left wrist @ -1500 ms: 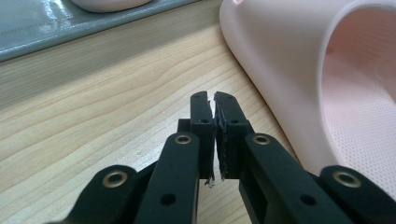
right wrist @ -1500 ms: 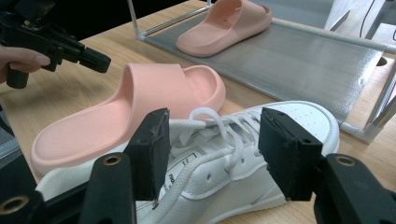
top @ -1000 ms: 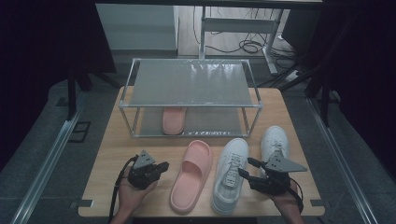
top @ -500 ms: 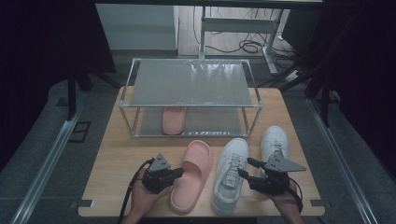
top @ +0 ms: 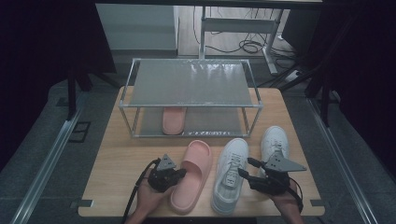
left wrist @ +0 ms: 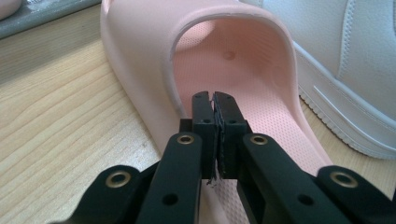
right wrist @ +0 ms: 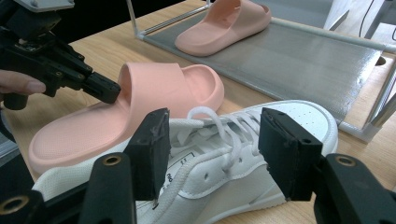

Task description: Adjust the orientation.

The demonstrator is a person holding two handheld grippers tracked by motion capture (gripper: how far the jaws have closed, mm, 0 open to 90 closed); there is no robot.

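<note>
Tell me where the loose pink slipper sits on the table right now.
In the high view the pink slipper lies on the table's near half, just left of a white sneaker, with the shut left gripper at its strap.

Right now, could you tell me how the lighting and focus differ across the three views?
High view: dim, dark surroundings, table evenly lit. Left gripper view: bright, pink slipper sharp, gripper base soft. Right gripper view: bright, white sneaker clear, near fingers slightly blurred.

The pink slipper (top: 191, 173) lies flat on the wooden table, toe pointing to twelve o'clock. The white shoe (top: 230, 173) lies just beside it, at three o'clock.
</note>
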